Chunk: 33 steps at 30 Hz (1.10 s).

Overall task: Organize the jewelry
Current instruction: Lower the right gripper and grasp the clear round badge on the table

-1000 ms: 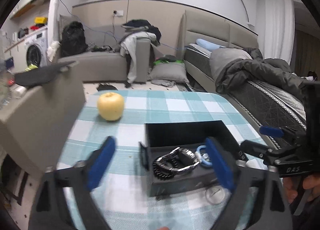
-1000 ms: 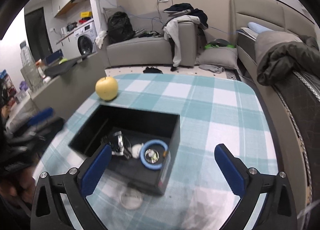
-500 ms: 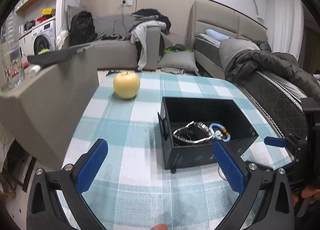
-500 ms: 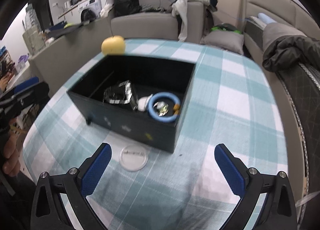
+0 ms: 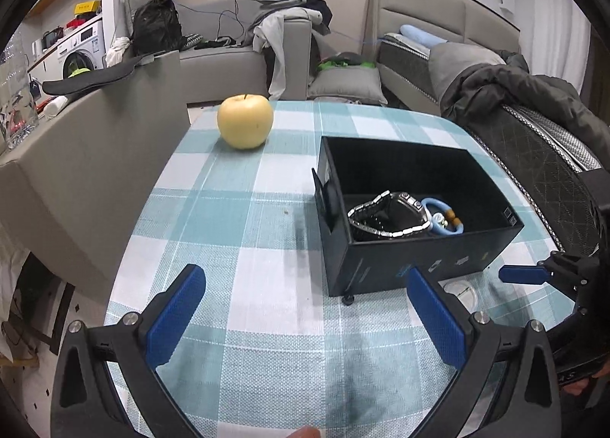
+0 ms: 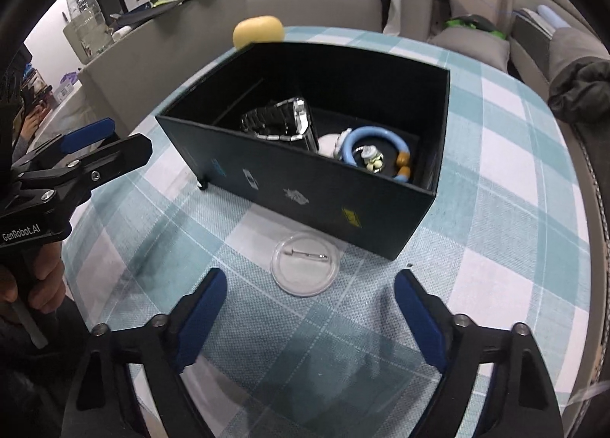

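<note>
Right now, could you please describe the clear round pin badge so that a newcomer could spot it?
On the checked table, find the black box. The badge lies flat just outside its near wall: the only jewelry outside the box, a transparent disc with a metal pin.

One box (image 6: 328,186) is sitting on the desk (image 6: 507,186), and inside it are lying one watch (image 6: 280,119), one blue ring (image 6: 375,140) carrying two amber beads (image 6: 403,165), and one small white piece that is showing too little to name. One clear badge (image 6: 305,268) with a single pin is lying on the cloth just in front of the box, and one apple (image 5: 245,120) is standing beyond it. Two tongs are showing, each with two blue pads.
</note>
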Tool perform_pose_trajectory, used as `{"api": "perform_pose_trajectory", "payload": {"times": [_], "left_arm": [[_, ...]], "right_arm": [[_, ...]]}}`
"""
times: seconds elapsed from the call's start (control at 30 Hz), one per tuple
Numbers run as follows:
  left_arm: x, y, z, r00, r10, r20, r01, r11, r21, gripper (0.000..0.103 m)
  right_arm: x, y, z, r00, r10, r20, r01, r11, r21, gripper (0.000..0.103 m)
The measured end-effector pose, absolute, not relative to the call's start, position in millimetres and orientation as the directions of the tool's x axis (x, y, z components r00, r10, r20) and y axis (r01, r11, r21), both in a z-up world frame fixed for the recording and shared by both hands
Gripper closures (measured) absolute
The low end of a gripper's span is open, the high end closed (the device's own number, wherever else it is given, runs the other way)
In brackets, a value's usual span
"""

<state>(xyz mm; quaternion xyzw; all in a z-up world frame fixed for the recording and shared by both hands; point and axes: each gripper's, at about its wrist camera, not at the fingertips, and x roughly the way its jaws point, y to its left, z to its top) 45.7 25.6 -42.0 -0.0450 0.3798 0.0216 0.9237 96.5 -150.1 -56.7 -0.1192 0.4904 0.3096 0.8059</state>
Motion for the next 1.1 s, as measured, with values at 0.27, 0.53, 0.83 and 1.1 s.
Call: {"api": "perform_pose_trajectory", "payload": {"times": [0.27,0.53,0.83,1.1], "left_arm": [[47.2,20.2,-43.6,0.694,0.007,-0.72,-0.058,0.997,-0.047,0.001],[51.2,25.1,-49.6,0.674,0.003,-0.739,-0.078,0.995,-0.067,0.001],[53.0,23.9,-50.2,0.671,-0.002,-0.742,-0.074,0.995,-0.069,0.001],[54.3,21.7,-53.9,0.658,-0.009,-0.753,-0.066,0.995,-0.07,0.001]], "right_arm": [[93.1,-141.4,-62.2,0.324,0.358,-0.876,-0.647,0.76,0.071,0.038],[94.7,-139.3,-66.1,0.306,0.36,-0.882,-0.658,0.749,0.078,0.044],[89.2,-137.0,-68.9,0.342,0.333,-0.879,-0.664,0.747,0.024,0.063],[83.7,-137.4,-67.6,0.354,0.354,-0.865,-0.68,0.733,0.022,0.077]]}}
